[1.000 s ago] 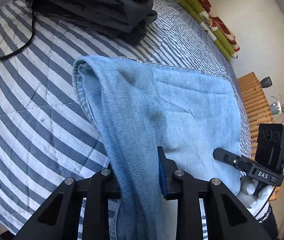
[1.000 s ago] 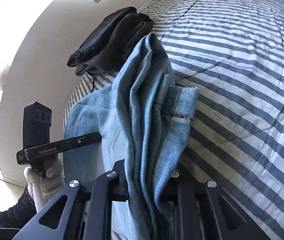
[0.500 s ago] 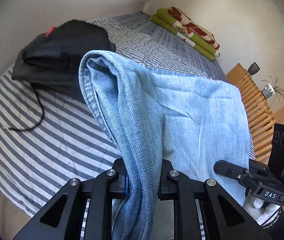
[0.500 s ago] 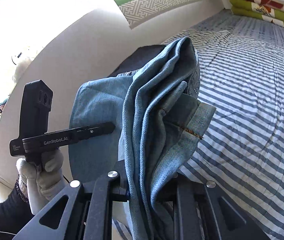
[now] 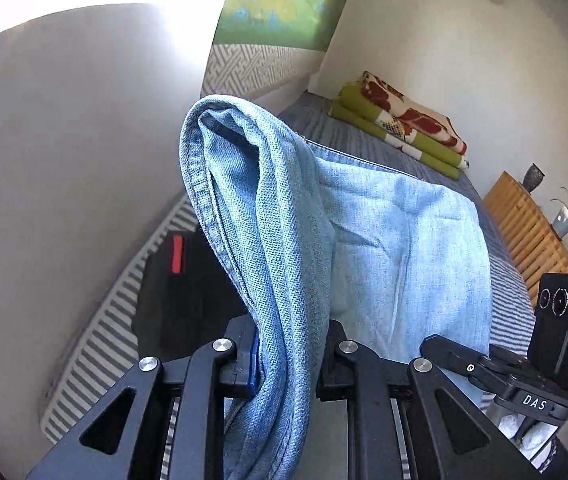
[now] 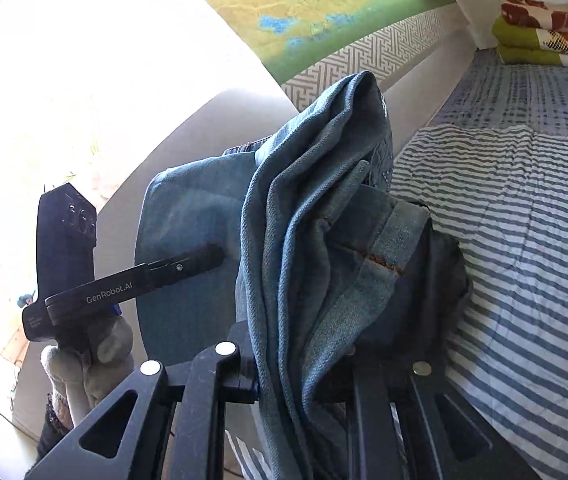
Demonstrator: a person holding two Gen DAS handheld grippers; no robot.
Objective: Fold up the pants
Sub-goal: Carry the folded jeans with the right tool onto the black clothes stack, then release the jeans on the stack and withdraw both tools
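Observation:
Light blue jeans [image 5: 396, 248] hang in the air above the bed as a doubled panel stretched between both grippers. My left gripper [image 5: 290, 356] is shut on a bunched, folded edge of the denim, which rises above its fingers and drapes down between them. My right gripper [image 6: 304, 364] is shut on the other bunched edge of the jeans [image 6: 316, 208], where a hem with orange stitching shows. In the right wrist view a white-gloved hand [image 6: 84, 360] holds the left gripper at the left, beside the denim panel.
A blue-and-white striped bedspread [image 6: 524, 240] lies below. A pile of dark folded clothes [image 5: 188, 292] sits on it near the white wall. Folded green and red blankets [image 5: 404, 128] lie at the far end. A slatted wooden unit [image 5: 532, 232] stands on the right.
Both grippers have risen, carrying the jeans up off the bedspread. The views now tilt up toward the wall and the painting. Both grips have held.

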